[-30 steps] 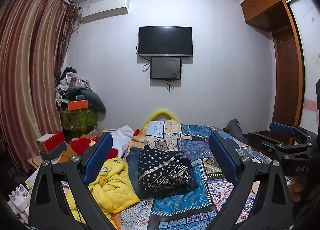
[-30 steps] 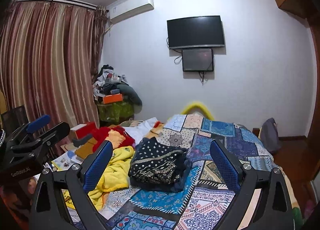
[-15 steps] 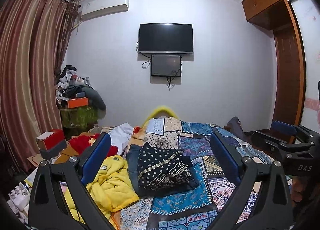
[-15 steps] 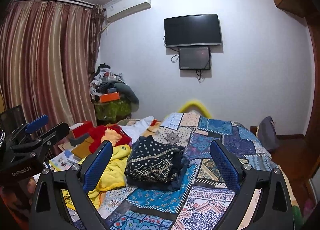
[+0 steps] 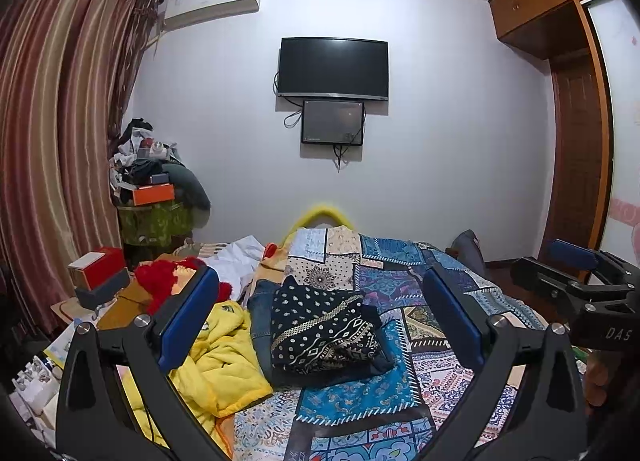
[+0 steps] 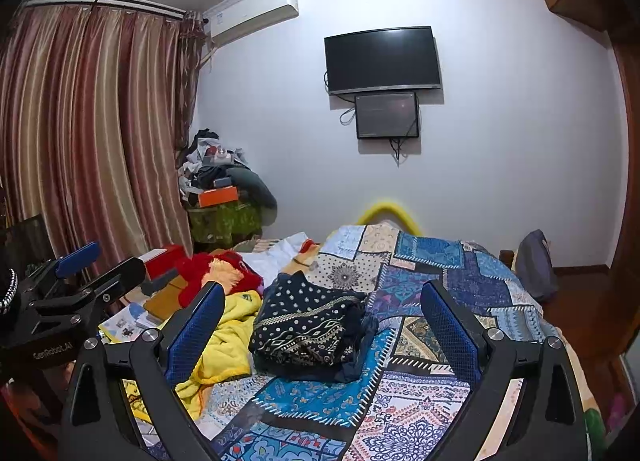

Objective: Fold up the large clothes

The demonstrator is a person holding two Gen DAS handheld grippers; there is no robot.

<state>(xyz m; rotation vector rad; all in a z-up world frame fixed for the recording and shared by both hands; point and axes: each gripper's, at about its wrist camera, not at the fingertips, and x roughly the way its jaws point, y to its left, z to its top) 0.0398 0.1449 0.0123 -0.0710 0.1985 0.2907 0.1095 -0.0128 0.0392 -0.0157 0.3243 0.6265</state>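
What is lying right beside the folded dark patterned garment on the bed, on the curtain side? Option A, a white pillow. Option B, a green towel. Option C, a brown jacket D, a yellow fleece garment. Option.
D: a crumpled yellow fleece garment lies against the curtain side of the folded dark patterned garment on the patchwork bedspread, seen in both views.

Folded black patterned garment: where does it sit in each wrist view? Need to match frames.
Left wrist: folded black patterned garment at centre, low, on the patchwork quilt, just right of the yellow garment.
Right wrist: the same garment sits slightly left of centre, low, between the open jaws.
Shared landmark: wall TV, above and behind the garment in both views.
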